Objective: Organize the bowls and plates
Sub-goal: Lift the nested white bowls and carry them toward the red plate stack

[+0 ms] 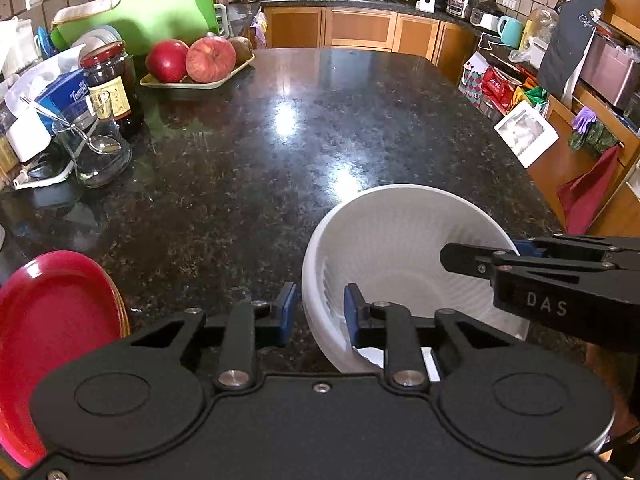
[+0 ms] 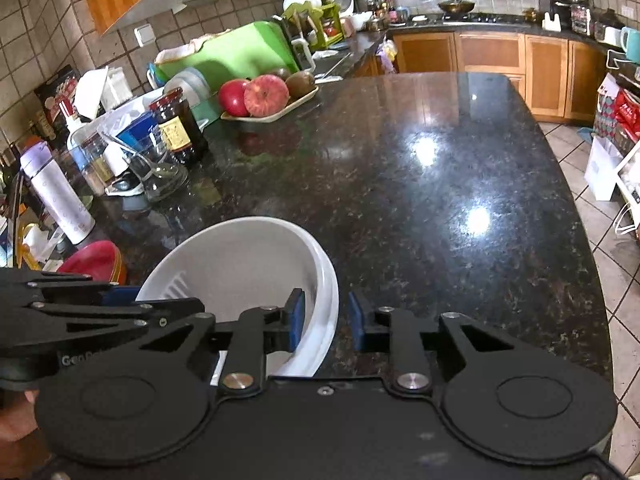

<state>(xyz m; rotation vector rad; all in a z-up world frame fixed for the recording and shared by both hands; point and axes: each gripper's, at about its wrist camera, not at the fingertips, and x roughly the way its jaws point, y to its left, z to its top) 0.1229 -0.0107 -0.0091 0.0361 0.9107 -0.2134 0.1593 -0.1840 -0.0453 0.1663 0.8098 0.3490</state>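
tongs l (image 1: 320,312) & r (image 2: 326,316) both part-open, straddling opposite rims of white bowl (image 1: 400,240), no squeeze.

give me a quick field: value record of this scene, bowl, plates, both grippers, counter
bowl: white ribbed plastic bowl, tilted, on the near part of the counter
left gripper: open, straddling the bowl's left rim
right gripper: open, straddling the bowl's right rim
plates: stack of round plates, red on top, left of the bowl, untouched
counter: dark speckled granite counter
fruit: tray of red apples at far left
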